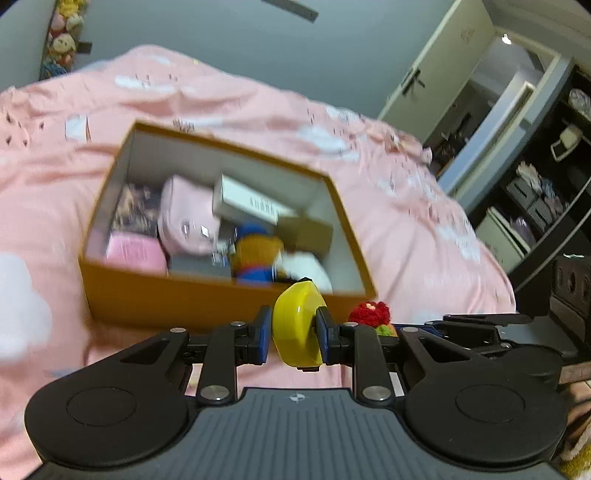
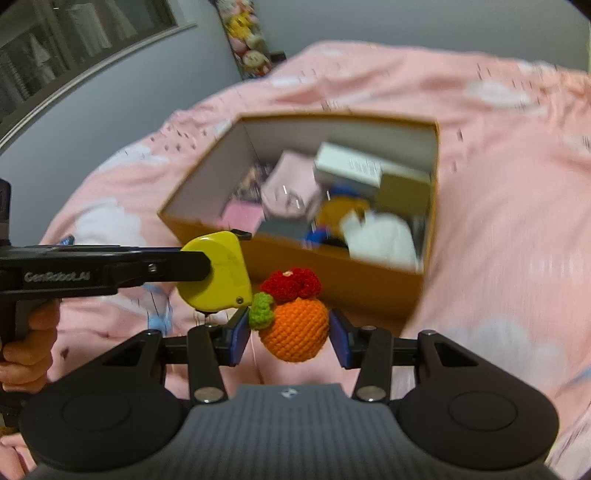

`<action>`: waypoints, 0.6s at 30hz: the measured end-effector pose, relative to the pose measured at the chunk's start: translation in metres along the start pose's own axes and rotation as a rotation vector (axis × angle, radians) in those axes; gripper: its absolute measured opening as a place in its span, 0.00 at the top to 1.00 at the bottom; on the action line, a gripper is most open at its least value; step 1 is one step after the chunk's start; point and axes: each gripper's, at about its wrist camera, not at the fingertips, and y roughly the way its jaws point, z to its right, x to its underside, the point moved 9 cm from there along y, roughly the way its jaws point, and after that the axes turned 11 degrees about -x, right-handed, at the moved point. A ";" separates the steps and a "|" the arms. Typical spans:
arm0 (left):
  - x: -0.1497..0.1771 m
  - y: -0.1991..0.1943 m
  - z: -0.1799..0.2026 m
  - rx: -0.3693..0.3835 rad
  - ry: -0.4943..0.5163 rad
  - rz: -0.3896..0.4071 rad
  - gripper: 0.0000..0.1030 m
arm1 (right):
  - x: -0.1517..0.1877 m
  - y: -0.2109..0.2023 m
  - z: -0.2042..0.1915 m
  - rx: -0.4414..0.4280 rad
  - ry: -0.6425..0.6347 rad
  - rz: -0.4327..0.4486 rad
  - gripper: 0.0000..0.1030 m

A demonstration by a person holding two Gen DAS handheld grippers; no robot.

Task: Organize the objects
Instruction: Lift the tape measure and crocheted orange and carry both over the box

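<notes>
An open orange box (image 1: 184,299) (image 2: 343,280) lies on a pink bed, holding several items: a pink pouch (image 1: 188,218), a white carton (image 1: 247,201), an orange and blue plush (image 1: 256,254). My left gripper (image 1: 293,334) is shut on a yellow tape measure (image 1: 297,325) (image 2: 218,273), just in front of the box's near wall. My right gripper (image 2: 291,332) is shut on a crocheted orange fruit with a red flower and green leaf (image 2: 295,328), right beside the tape measure. The red flower also shows in the left wrist view (image 1: 369,314).
The pink bedspread (image 1: 388,221) (image 2: 498,221) with white clouds spreads around the box. A door (image 1: 436,74) and dark shelves (image 1: 546,177) stand at the right. Plush toys (image 2: 247,33) hang at the far wall.
</notes>
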 end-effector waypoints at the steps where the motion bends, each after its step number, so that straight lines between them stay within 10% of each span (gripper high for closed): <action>1: -0.008 0.000 -0.002 -0.008 -0.002 0.016 0.73 | -0.007 -0.001 -0.001 -0.001 -0.017 0.010 0.53; 18: -0.064 0.068 -0.060 -0.110 -0.081 -0.011 0.79 | -0.083 0.079 0.024 0.026 -0.108 -0.032 0.54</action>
